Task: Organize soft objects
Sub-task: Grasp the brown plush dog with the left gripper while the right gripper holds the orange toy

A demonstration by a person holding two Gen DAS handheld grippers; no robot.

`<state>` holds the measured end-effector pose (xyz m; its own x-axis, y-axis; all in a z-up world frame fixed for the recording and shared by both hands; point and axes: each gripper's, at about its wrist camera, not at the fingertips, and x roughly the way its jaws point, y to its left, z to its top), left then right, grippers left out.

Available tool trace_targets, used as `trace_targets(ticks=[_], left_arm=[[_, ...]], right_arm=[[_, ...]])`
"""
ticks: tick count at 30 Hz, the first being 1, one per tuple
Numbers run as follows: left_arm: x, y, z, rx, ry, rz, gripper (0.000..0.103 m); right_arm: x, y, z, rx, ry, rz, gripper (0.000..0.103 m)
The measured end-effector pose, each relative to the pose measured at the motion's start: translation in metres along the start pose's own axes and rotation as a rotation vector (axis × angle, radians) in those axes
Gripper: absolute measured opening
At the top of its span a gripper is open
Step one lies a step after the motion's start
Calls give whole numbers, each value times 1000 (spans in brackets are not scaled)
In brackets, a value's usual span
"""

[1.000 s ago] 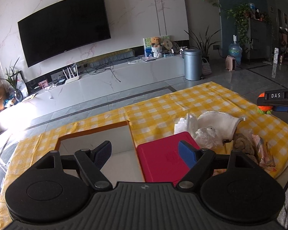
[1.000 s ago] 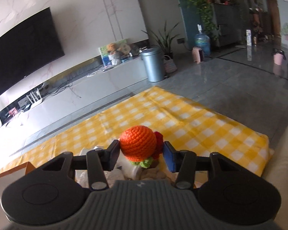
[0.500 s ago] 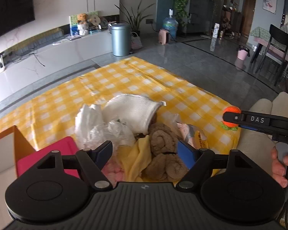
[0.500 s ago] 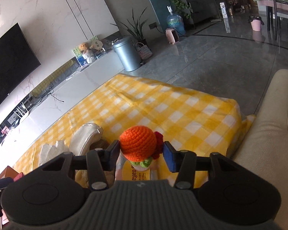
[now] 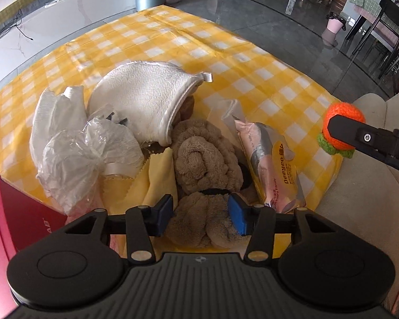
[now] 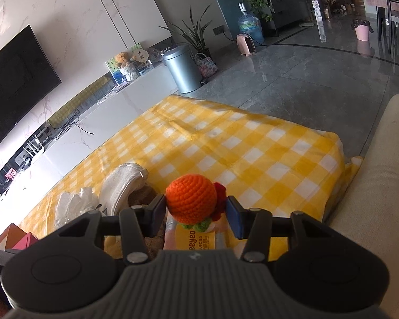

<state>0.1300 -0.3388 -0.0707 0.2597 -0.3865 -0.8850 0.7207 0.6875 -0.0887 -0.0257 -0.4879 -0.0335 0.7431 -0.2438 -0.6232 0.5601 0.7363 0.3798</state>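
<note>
Landmark: the fuzzy brown rolled towel (image 5: pixel 204 156) on the checked yellow cloth (image 5: pixel 252 61). Left of it, crinkled clear plastic (image 5: pixel 74 159); behind, a plush white mitt (image 5: pixel 141 98). The left gripper (image 5: pixel 202 212) is closing around the towel's near end, pads' contact unclear. Right of the towel, a glossy wipes pack (image 5: pixel 274 164). Farther right, the right gripper (image 6: pixel 196 212) clamps a crocheted orange ball (image 6: pixel 191 199).

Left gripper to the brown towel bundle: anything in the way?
Nothing visible. The left gripper already straddles the near end of the brown towel bundle, jaws closing, with only towel between the fingers. The yellow cloth lies just beside the left finger.
</note>
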Motion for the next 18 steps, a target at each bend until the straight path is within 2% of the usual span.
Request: trace_targets(ticks=[3,5,9,13,15,18], left_arm=[[12,-4,3,15,12,29,76],[20,-3,6,-5,22,39,79],[31,-5,10,-25,52,21,74],[46,-6,10,-35,66,33,74],[43,-9,10,-12,62,23,59],[33,-11,10,13,69,24,54]], right_arm=[[2,2,-1,-10,6,-4,49],[3,3,-2,-16,8,-3,49],[3,5,-2,-22,9,-14,49],[6,7,-3,-31,16,-16,49],[6,7,-4,-35,18,-17,49],[8,7,-4,-36,20,-24,49]])
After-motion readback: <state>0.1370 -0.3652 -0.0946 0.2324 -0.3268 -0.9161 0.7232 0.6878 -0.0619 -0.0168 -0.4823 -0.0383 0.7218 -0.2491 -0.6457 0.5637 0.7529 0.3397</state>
